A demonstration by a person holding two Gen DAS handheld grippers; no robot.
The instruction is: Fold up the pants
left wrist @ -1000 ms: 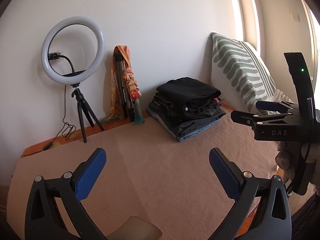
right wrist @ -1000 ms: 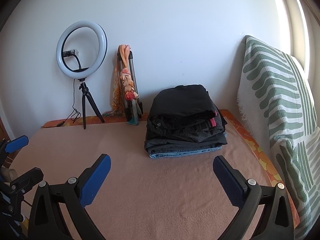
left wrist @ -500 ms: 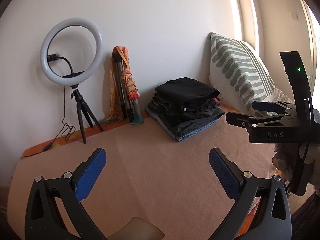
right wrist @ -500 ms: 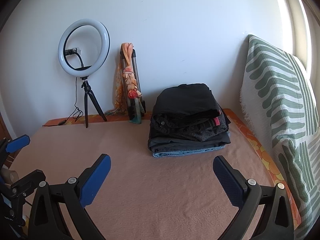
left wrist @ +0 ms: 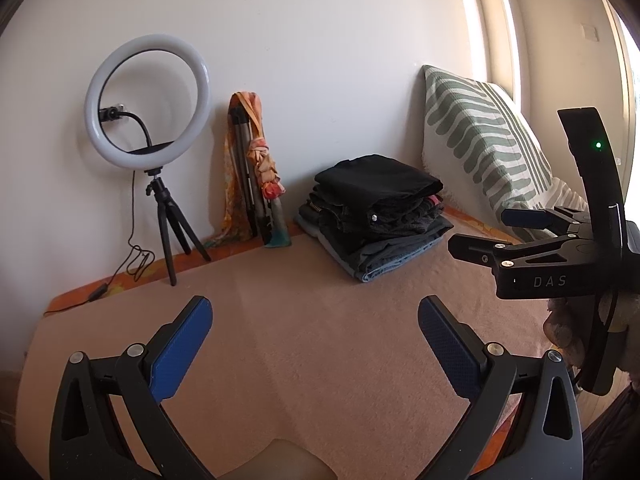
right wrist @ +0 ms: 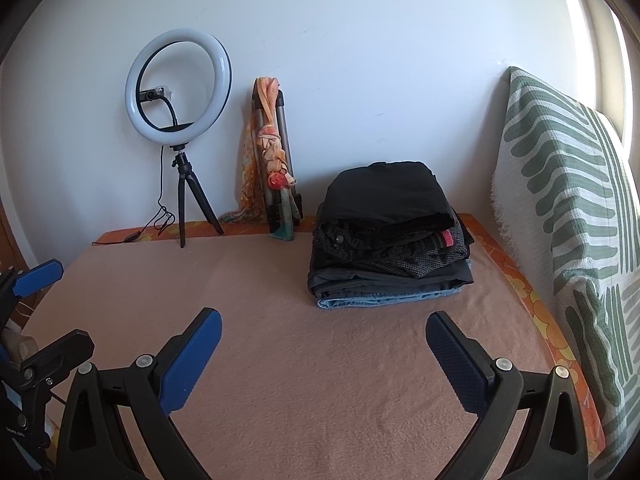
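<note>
While idle, both grippers (left wrist: 314, 340) (right wrist: 322, 344) agape.

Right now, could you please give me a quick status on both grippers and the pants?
Left gripper open, empty. Right gripper open, empty. Folded pants stack untouched near wall. Blanket between bare.

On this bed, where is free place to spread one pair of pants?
The blanket is bare between the open left gripper, the open right gripper and the folded stack. It is crowded along the wall: ring light, wrapped tripod, stack, then pillow.
</note>
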